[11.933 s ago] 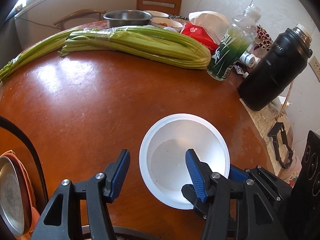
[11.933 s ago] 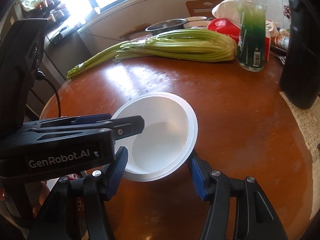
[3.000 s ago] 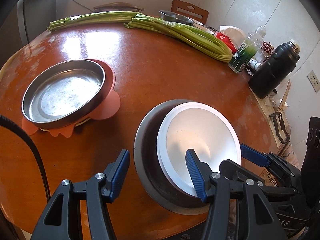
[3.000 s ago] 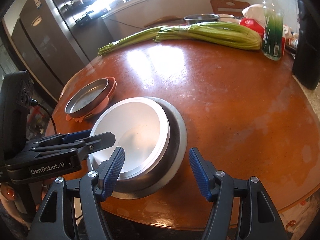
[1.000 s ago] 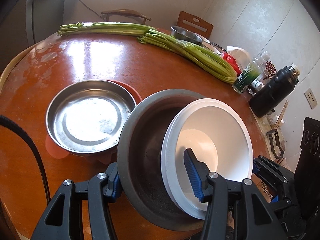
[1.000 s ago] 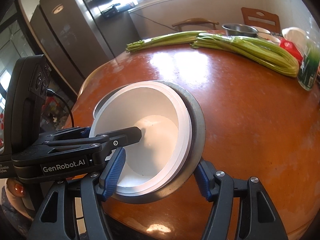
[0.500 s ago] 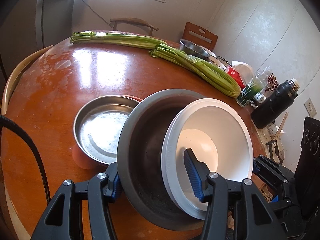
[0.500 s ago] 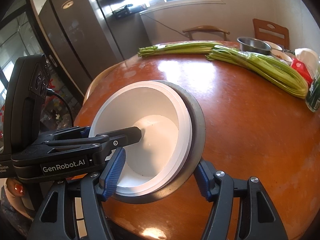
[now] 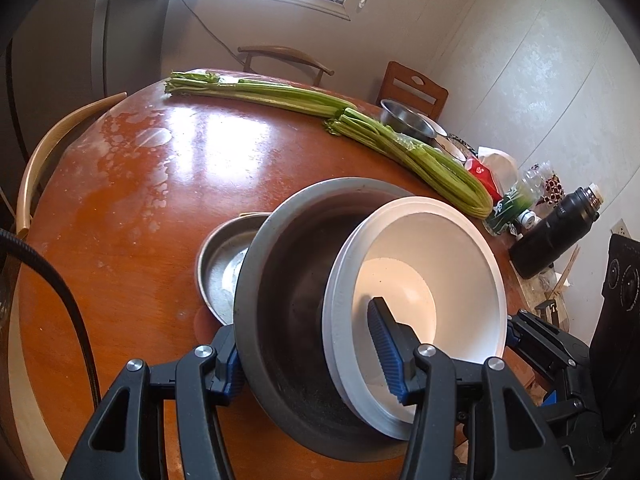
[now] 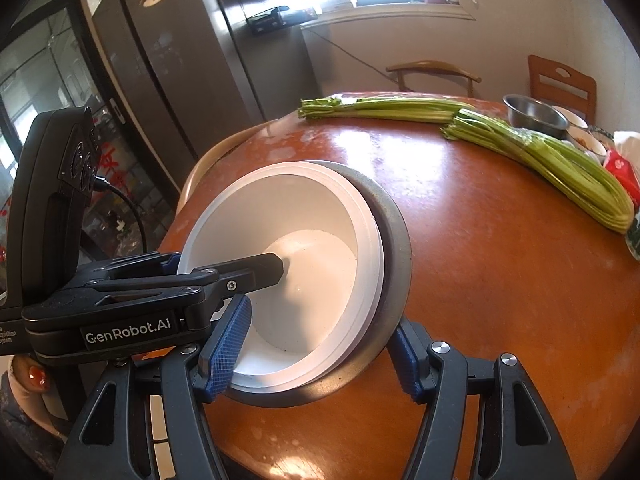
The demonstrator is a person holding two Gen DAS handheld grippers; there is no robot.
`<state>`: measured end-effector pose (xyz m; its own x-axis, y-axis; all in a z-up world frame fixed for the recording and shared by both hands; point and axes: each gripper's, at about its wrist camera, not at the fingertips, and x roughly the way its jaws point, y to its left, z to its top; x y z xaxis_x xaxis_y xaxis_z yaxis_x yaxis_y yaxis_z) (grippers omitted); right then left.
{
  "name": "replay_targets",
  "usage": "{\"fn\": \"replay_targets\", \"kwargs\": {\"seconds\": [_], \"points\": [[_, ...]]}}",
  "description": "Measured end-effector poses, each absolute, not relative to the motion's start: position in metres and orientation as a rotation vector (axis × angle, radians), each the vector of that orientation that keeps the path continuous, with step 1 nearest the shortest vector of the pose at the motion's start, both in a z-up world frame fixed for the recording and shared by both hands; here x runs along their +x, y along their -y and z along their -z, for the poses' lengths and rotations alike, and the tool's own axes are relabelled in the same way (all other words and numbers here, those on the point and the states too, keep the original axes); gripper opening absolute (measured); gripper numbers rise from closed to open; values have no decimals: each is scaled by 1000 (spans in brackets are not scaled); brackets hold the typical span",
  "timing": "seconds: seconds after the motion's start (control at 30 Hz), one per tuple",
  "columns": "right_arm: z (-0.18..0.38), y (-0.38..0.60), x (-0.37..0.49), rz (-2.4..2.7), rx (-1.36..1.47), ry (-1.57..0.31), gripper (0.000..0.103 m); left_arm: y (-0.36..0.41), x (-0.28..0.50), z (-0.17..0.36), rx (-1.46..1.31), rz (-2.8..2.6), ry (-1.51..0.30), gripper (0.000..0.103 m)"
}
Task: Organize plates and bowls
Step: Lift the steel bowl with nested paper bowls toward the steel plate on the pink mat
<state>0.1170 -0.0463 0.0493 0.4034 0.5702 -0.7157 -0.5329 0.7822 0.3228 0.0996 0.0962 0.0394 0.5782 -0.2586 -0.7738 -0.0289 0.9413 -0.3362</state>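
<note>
Hiding most of the steel plate (image 9: 224,268) at 9 o'clock, the grey metal basin (image 9: 288,312) tilts above the round table (image 9: 132,184). The white bowls (image 9: 432,276), nested, sit inside the basin toward 3 o'clock. The left gripper (image 9: 308,344) clamps basin and bowl walls together; the right gripper (image 10: 320,340) clamps the opposite rim likewise. Celery (image 9: 360,132) lies at 12 o'clock, a black flask (image 9: 556,232) at 2 o'clock.

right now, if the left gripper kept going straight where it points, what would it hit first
Likely the shallow steel pan on the table, just beyond the grey bowl it grips; depth is unclear.
</note>
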Motion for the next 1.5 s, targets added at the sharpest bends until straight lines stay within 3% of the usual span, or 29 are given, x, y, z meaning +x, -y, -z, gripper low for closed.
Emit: {"fn": "replay_targets", "kwargs": {"seconds": [0.77, 1.5], "points": [[-50, 8, 151, -750, 25, -914, 68, -135, 127, -42, -342, 74, -931, 54], [-12, 12, 174, -738, 53, -1000, 68, -126, 160, -1, -341, 70, -1020, 54]]}}
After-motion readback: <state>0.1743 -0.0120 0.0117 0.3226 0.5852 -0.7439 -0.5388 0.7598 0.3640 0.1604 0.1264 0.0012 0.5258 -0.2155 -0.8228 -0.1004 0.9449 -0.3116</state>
